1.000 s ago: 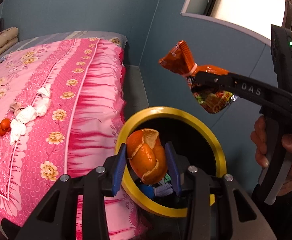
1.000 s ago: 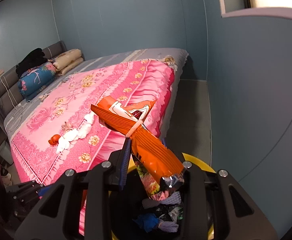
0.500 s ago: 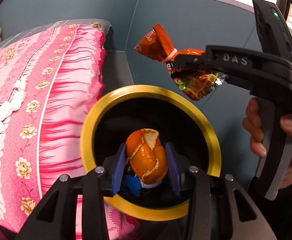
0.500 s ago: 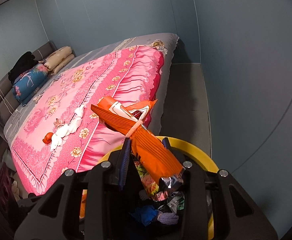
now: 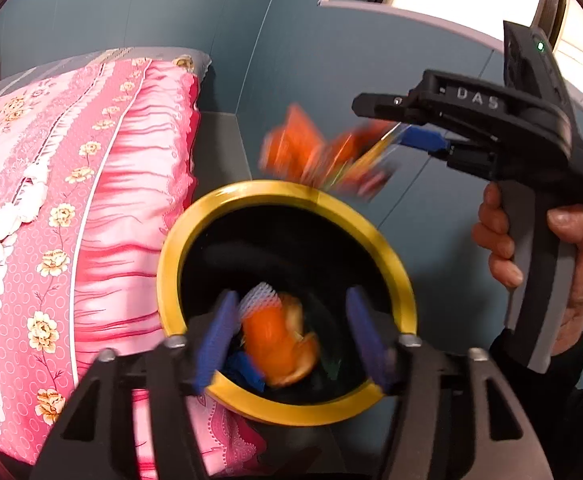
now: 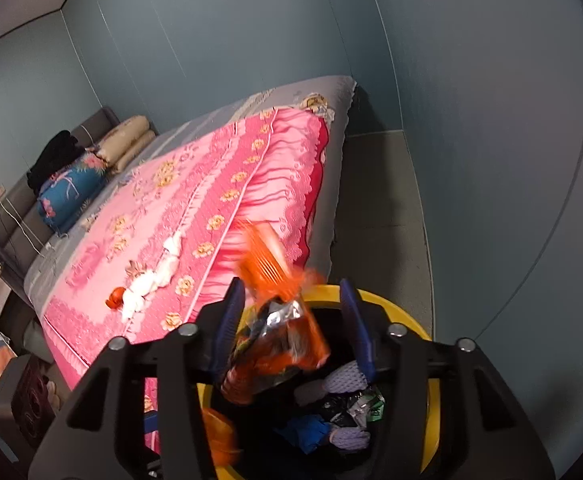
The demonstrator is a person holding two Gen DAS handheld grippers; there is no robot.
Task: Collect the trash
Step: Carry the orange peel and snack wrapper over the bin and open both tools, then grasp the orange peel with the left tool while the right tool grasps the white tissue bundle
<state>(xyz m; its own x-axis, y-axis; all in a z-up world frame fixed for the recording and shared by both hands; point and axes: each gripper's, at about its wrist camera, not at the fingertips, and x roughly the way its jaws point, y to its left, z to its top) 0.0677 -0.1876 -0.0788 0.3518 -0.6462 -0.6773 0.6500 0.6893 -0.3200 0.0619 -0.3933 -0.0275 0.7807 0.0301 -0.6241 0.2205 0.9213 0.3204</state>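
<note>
A black bin with a yellow rim (image 5: 405,280) stands on the floor beside the bed. My left gripper (image 5: 291,300) hangs over its mouth with jaws opening. A blurred orange peel (image 5: 279,340) drops loose between the blue pads, touching neither. My right gripper (image 5: 391,124) sits above the far rim, jaws opening too. The orange snack bag (image 5: 311,156) is blurred and falling from it. In the right wrist view the snack bag (image 6: 279,320) tumbles between the parted fingers of the right gripper (image 6: 291,292) above the bin rim (image 6: 411,328). The orange peel (image 6: 219,432) shows low on the left.
The bed's pink flowered cover (image 6: 211,184) carries white crumpled tissues (image 6: 151,280) and a small orange peel (image 6: 115,298). Pillows (image 6: 127,140) lie at the headboard. A blue-grey wall (image 5: 291,60) rises close behind the bin. A hand (image 5: 563,264) holds the right gripper's handle.
Both grippers moved over the bin and opened their jaws. The orange peel left the left pads and the snack bag left the right pads; both are falling toward the bin.
</note>
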